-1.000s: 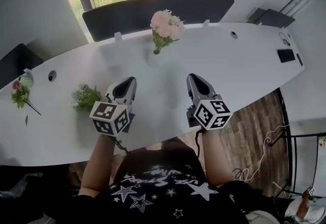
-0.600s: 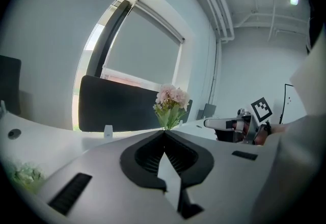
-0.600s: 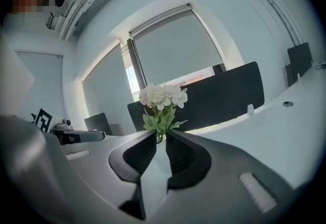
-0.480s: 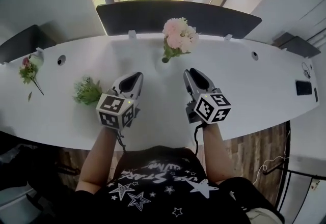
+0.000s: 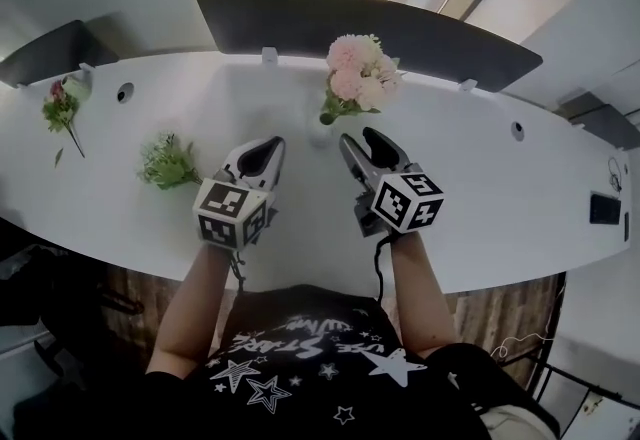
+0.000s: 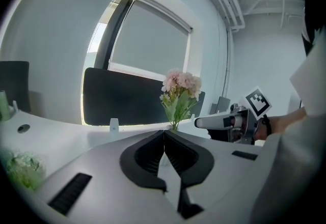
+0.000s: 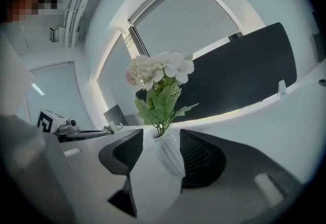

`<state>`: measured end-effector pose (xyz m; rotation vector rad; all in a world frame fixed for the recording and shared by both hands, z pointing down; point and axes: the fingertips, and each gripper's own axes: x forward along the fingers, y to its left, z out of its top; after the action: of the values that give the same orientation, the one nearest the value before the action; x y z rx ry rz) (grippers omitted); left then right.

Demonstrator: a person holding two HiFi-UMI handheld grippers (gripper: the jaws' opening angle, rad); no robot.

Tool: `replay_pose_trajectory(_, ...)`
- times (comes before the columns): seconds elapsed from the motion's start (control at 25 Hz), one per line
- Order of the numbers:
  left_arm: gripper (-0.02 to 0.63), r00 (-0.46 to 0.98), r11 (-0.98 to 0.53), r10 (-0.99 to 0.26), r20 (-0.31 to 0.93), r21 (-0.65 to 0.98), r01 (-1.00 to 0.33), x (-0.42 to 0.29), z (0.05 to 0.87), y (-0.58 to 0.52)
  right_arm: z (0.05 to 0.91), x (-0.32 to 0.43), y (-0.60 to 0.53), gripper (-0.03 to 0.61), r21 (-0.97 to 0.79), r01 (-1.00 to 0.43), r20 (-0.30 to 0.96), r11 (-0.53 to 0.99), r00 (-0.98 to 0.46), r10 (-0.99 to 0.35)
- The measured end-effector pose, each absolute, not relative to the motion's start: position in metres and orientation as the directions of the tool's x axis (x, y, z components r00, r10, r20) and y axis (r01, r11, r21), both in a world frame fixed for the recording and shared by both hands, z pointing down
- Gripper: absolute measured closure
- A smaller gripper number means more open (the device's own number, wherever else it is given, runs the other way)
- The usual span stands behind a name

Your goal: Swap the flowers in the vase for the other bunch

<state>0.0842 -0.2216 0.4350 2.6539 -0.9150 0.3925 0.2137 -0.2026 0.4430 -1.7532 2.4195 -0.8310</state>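
One green bunch (image 5: 166, 162) lies left of the white vase (image 7: 167, 152), whose pink flowers (image 5: 358, 78) are not yet pulled: I judge the swap not begun. The left hand-held gripper (image 5: 268, 144) is clenched, empty. The right hand-held gripper (image 5: 360, 138), jaws just opened, frames the vase untouched. Next: steady the vase, grip the stems. The counter (image 5: 480, 178) is bare right of the vase, with a dark divider panel (image 5: 400, 23) close behind.

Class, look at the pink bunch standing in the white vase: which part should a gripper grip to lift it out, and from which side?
Grip the green stems just above the mouth of the vase. The pink bunch stands nearly upright with wide, soft blooms on top, and a dark screen stands behind, so probably come level from the near side.
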Motion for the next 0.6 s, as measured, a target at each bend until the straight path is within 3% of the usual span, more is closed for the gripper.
replay_pose_trajectory(0.16,0.604,0.751,-0.741,-0.555,0.358,0.198,-0.642,0.087,0.445,-0.22,0.451,0.209,-0.216,0.353,-0.475,-0.845,0.27,0.247,-0.407,-0.872)
replay_pose_trajectory(0.6,0.604,0.727,-0.707,-0.571,0.381,0.221,-0.671,0.081,0.462,-0.234,0.467,0.194,-0.254,0.35,-0.508,-0.803,0.258,0.312,-0.487,-0.834)
